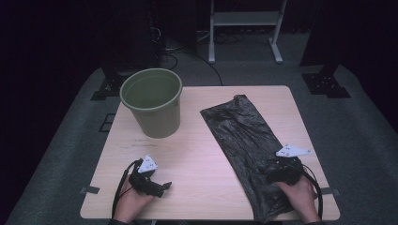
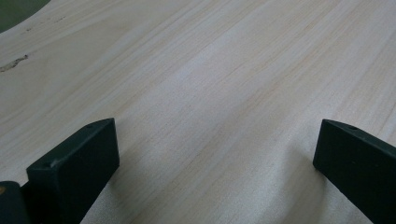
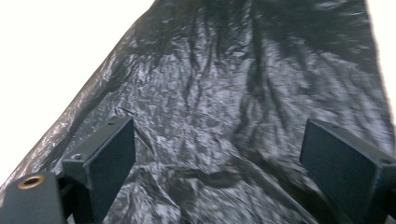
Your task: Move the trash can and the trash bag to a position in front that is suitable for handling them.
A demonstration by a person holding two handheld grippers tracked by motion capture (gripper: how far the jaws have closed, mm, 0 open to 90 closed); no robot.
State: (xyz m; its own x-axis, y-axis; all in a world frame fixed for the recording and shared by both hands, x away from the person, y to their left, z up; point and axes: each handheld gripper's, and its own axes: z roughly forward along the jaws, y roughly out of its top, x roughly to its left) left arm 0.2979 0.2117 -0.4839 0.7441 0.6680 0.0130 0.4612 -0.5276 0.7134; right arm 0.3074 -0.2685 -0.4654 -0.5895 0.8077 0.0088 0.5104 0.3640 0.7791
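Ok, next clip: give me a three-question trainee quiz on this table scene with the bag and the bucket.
1. True or false: the black plastic bag lies flat on the table, outside the green bucket.
2. Which tongs are over the bag? A) left tongs B) right tongs C) both
3. Fill in: the left tongs stand open over bare ____.

Key
1. True; the bucket stands upright beside it, apart from it.
2. B; the right tongs are open above the crinkled plastic, gripping nothing.
3. Wood, the tabletop.

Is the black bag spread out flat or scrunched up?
Spread out: the black bag lies long, flat and wrinkled on the table.
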